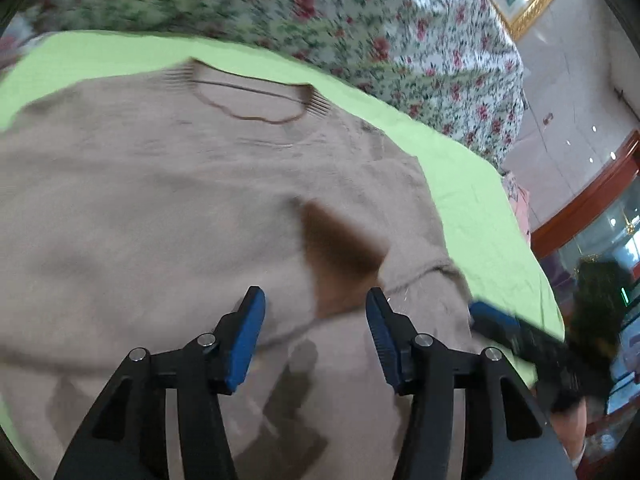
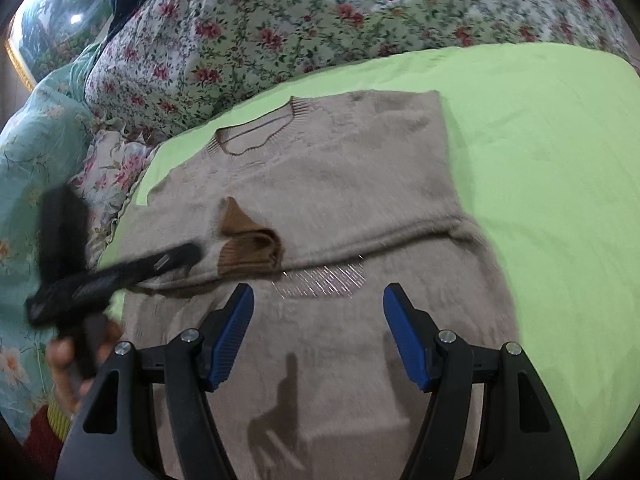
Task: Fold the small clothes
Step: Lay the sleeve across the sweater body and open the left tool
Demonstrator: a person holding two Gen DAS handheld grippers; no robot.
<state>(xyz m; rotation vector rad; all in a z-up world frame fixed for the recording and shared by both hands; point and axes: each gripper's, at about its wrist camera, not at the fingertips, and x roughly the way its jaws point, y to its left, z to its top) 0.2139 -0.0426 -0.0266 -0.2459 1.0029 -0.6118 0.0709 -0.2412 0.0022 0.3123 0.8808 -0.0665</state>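
A beige knit sweater [image 1: 160,208] lies flat on a lime green sheet [image 1: 472,184], neckline away from me. One sleeve is folded across the chest, its brown cuff [image 1: 340,248] on top. My left gripper [image 1: 316,308] is open and empty just above the sweater near the cuff. In the right wrist view the sweater [image 2: 340,184] shows the sleeve, the brown cuff [image 2: 248,248] and a glittery patch [image 2: 324,280]. My right gripper [image 2: 318,304] is open and empty over the lower body. The left gripper [image 2: 120,272] appears blurred at left.
A floral quilt [image 2: 320,12] is piled behind the green sheet [image 2: 540,160]. A teal floral blanket [image 2: 36,152] lies at the left. In the left wrist view the right gripper [image 1: 520,332] shows blurred at the right, with the floor and a red-trimmed cabinet [image 1: 580,200] beyond the bed edge.
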